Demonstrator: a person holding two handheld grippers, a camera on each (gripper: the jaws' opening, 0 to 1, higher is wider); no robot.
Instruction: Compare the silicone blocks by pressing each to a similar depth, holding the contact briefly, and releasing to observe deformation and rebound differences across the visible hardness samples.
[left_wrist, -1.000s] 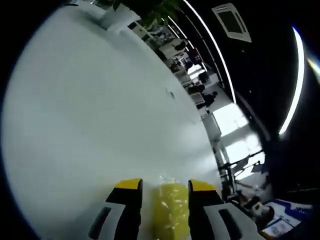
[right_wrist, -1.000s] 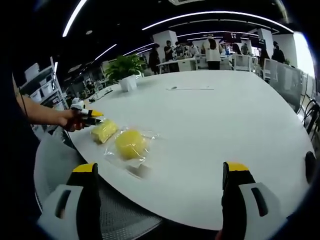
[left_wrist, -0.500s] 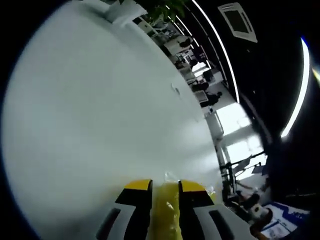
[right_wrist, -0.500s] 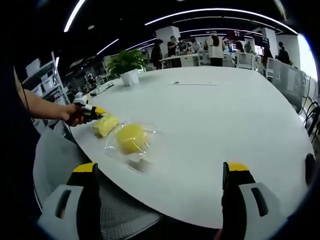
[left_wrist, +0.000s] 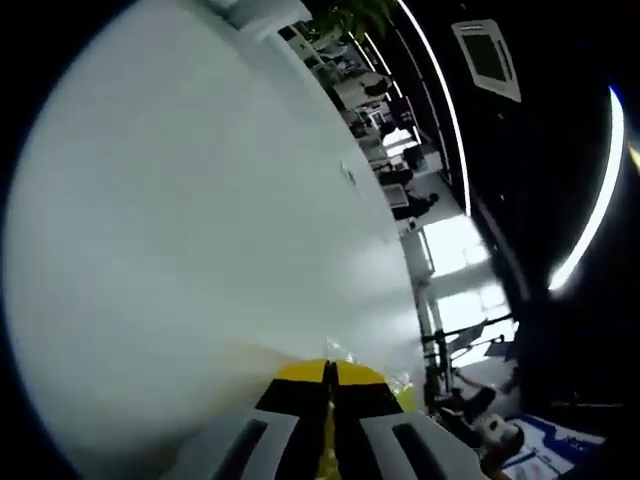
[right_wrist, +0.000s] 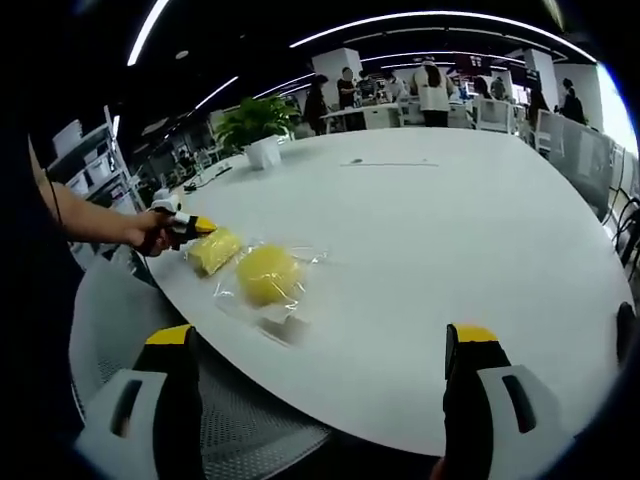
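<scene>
A white table (right_wrist: 420, 230) carries two yellow silicone blocks in clear bags. In the right gripper view, the flatter block (right_wrist: 217, 250) lies near the left edge, and my left gripper (right_wrist: 196, 228), held by a hand (right_wrist: 148, 232), pinches its end. The rounder block (right_wrist: 267, 275) rests just right of it. In the left gripper view, my left gripper (left_wrist: 329, 372) has its jaws almost together, with a thin sliver of yellow block (left_wrist: 404, 394) squeezed between and beside them. My right gripper (right_wrist: 321, 340) hovers wide open over the near table edge, holding nothing.
A small clear scrap (right_wrist: 284, 325) lies in front of the rounder block. A potted plant (right_wrist: 260, 135) stands at the far left of the table. A grey mesh chair (right_wrist: 235, 425) sits below the near edge. People stand beyond the far end.
My left gripper's jaws have closed from a wide gap to nearly touching, flattening the yellow block between them. The right gripper has stayed open and barely moved.
</scene>
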